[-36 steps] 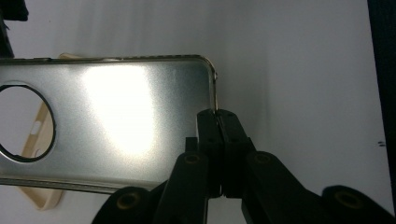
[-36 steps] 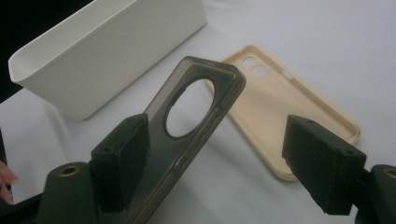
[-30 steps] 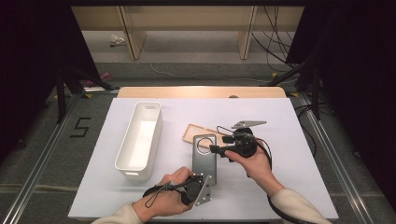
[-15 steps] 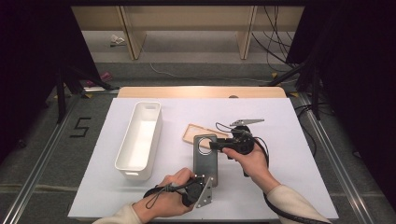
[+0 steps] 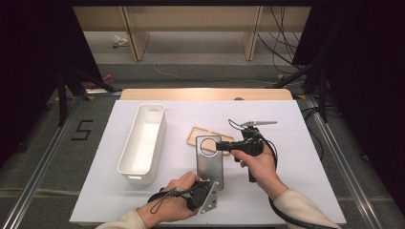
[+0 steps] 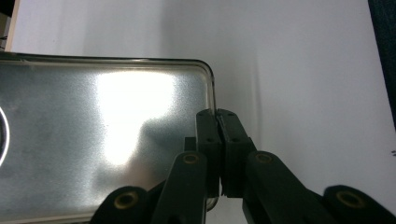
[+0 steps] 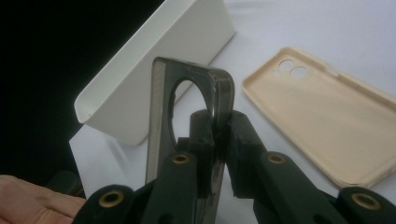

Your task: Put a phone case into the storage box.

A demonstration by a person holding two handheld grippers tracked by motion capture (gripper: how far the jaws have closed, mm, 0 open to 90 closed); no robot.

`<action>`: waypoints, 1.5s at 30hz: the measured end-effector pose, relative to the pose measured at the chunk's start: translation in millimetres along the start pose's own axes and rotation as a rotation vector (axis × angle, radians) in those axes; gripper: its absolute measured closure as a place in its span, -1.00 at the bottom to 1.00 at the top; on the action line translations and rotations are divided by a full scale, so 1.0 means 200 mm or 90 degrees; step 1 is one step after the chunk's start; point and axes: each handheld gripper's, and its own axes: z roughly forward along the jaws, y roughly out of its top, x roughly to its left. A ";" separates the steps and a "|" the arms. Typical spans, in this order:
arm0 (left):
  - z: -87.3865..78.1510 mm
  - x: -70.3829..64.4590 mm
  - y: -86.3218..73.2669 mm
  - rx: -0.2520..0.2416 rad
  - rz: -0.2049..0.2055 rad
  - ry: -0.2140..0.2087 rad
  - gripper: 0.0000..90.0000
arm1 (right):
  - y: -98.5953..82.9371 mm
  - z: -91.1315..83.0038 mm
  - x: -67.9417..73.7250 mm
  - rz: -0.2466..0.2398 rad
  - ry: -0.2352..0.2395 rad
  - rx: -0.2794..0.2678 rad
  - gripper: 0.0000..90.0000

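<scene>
- The left hand-held gripper [image 5: 208,191] is clenched on the near corner of the clear grey phone case [image 5: 209,157], its jaws pinching the rim as the left gripper view shows.
- The right hand-held gripper [image 5: 224,147] grasps the same case's far end, beside its round camera cut-out [image 7: 189,105].
- The case is held between both grippers just above the white desk [image 5: 296,157], right of the white bin [image 5: 143,143], with a beige phone case [image 7: 327,116] lying flat behind it.
- Likely step: carrying or reorienting the case with both hands. Next, both grips must move together so the thin rim doesn't slip or flex.
</scene>
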 end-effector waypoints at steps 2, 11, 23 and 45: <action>-0.01 0.01 -0.01 0.000 0.000 0.007 0.95 | 0.01 -0.02 0.01 -0.003 0.007 -0.010 0.83; -0.08 0.09 -0.08 -0.139 -0.173 0.071 0.15 | 0.04 -0.09 0.02 -0.014 -0.003 -0.048 0.83; -0.13 0.24 -0.28 -0.265 -0.517 0.109 -0.74 | 0.03 -0.13 0.00 -0.037 -0.029 -0.079 0.83; -0.16 0.35 -0.29 -0.298 -0.609 0.134 -0.32 | 0.01 -0.13 0.03 -0.070 -0.016 -0.090 0.82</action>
